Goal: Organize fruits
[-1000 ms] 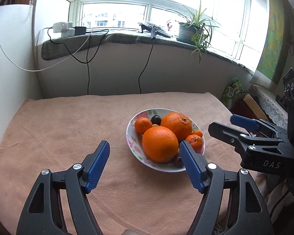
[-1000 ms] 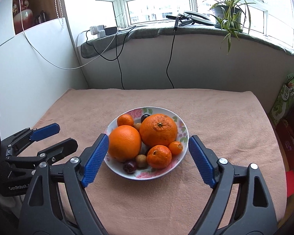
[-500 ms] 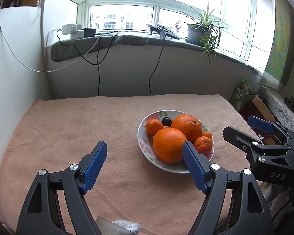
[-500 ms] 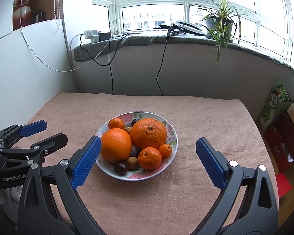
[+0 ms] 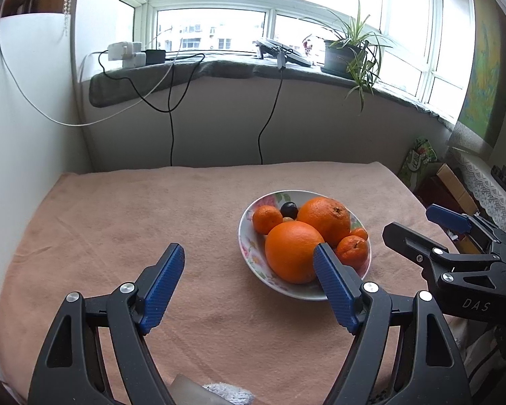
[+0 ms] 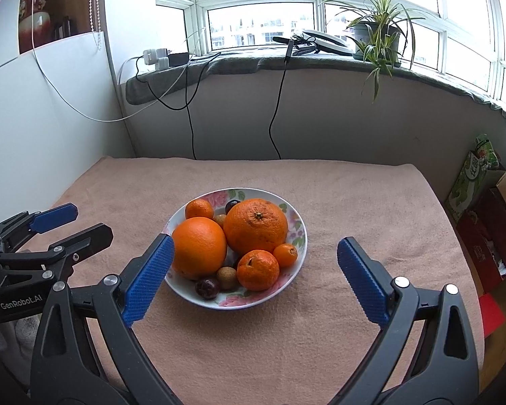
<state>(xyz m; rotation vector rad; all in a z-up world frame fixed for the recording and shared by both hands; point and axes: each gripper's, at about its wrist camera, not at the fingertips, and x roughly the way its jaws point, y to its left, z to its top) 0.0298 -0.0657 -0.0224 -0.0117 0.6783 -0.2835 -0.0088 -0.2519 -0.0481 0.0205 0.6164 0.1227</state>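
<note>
A floral plate (image 5: 243, 236) (image 6: 295, 227) sits on the pink cloth and holds all the fruit. Two large oranges (image 6: 199, 246) (image 6: 254, 224) fill its middle, with mandarins (image 6: 257, 269) (image 6: 199, 208), a kumquat (image 6: 285, 254), a dark plum (image 6: 206, 287) and a longan (image 6: 226, 276) around them. My left gripper (image 5: 248, 251) hovers open, near and left of the plate, its right finger in front of the nearer orange (image 5: 293, 251). My right gripper (image 6: 256, 242) is wide open in front of the plate, with nothing between its pads. Neither gripper touches any fruit.
The pink cloth (image 5: 135, 209) covers the whole table. A white wall (image 5: 23, 135) borders its left side. Cables (image 6: 276, 108) hang from the windowsill behind, where a potted plant (image 6: 376, 33) stands. Boxes (image 6: 489, 222) stand past the table's right edge.
The right gripper's jaws have spread wider, the left's only slightly. Both hands stay about where they were. No fruit has moved.
</note>
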